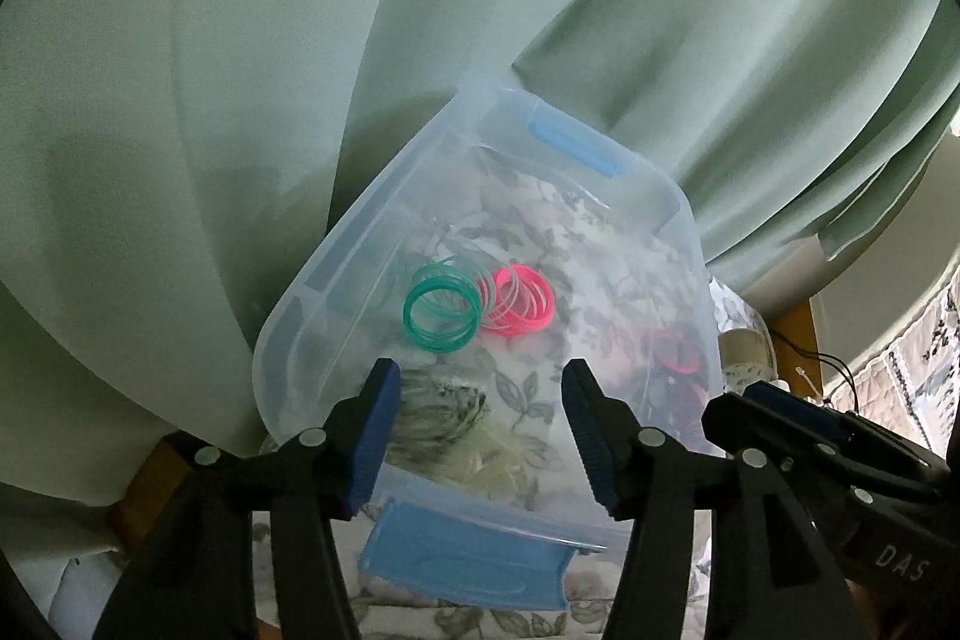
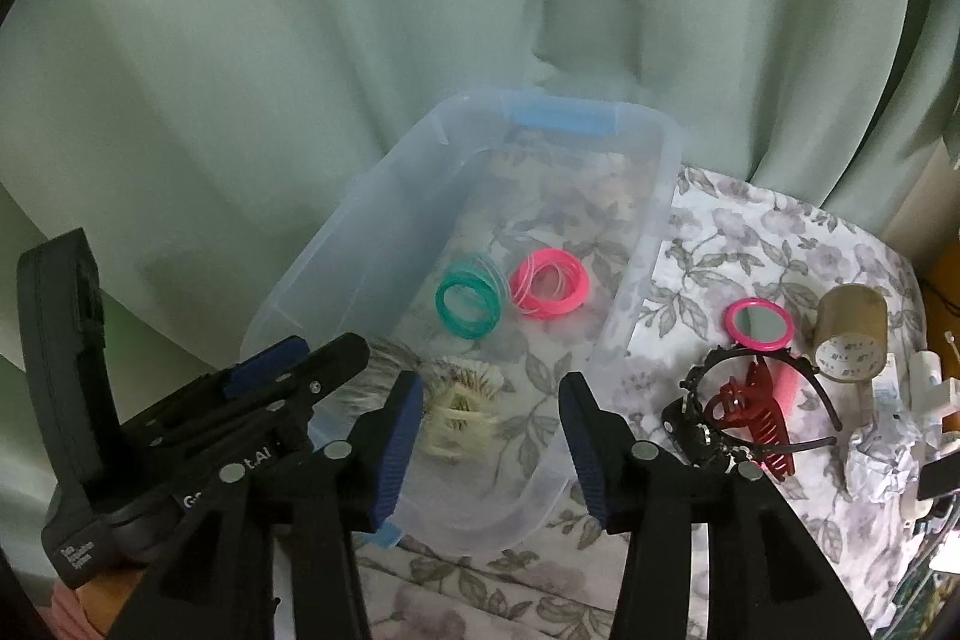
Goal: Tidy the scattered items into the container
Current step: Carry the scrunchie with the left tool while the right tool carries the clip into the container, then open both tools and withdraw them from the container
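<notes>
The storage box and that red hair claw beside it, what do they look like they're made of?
Storage box: probably plastic, translucent and slightly frosted, since the flowered cloth shows through its walls. Red hair claw: likely hard plastic with a glossy finish, judging by the highlights on its teeth.

Both wrist views close, angled down, sharing the clear bin (image 1: 690,244)

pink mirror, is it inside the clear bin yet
No, the pink mirror lies on the floral cloth outside the clear bin.
</notes>
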